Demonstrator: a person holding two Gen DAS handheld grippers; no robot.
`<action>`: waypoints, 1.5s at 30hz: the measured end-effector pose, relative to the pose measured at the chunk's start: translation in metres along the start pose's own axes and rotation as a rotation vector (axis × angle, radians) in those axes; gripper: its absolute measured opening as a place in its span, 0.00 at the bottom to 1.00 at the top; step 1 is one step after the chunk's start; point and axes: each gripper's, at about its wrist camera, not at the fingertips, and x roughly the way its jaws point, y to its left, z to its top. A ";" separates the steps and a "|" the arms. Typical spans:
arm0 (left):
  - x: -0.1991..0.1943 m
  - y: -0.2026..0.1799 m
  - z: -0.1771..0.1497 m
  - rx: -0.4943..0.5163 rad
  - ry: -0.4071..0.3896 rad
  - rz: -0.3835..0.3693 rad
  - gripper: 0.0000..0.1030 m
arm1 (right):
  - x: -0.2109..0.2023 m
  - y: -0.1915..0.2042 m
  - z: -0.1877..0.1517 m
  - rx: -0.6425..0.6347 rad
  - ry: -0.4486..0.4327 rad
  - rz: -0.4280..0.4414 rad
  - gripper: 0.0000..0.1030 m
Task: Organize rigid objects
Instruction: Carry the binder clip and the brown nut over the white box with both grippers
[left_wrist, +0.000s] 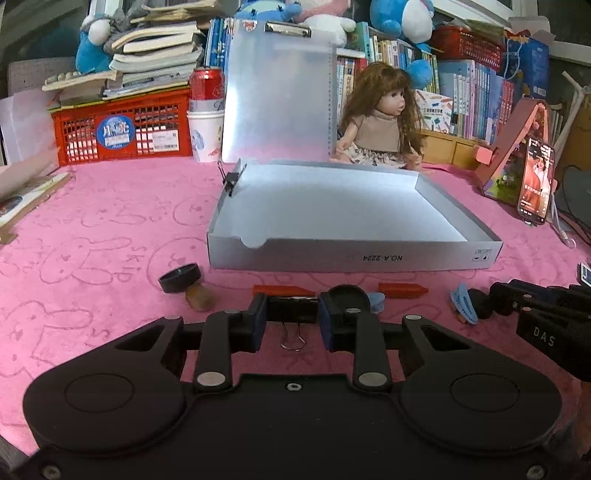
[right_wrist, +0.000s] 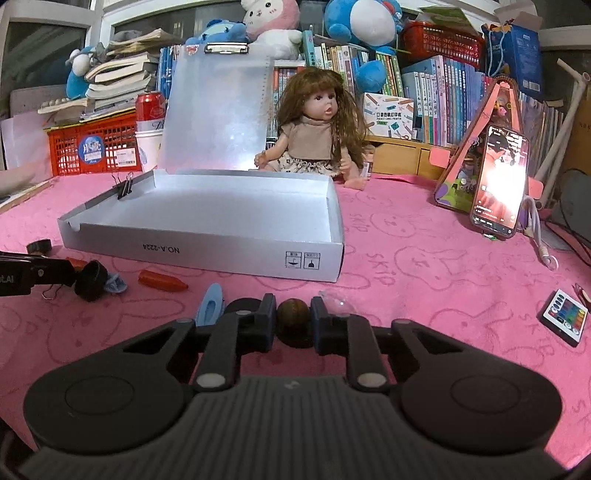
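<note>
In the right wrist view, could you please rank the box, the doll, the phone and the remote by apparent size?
1. box
2. doll
3. phone
4. remote

The doll sits farther from the camera than the box, so its true size may be understated.

The open box sits on the table, a binder clip on its left wall. A doll sits behind it, crayons lie before it, and a phone stands right.
</note>
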 end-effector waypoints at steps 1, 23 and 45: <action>-0.003 0.000 0.001 0.002 -0.006 0.001 0.27 | -0.001 -0.001 0.001 0.004 -0.002 0.004 0.23; 0.022 0.003 0.098 -0.021 0.036 -0.125 0.27 | 0.031 -0.012 0.073 0.100 0.041 0.126 0.23; 0.158 -0.007 0.129 -0.043 0.280 -0.088 0.27 | 0.144 0.000 0.120 0.103 0.327 0.186 0.23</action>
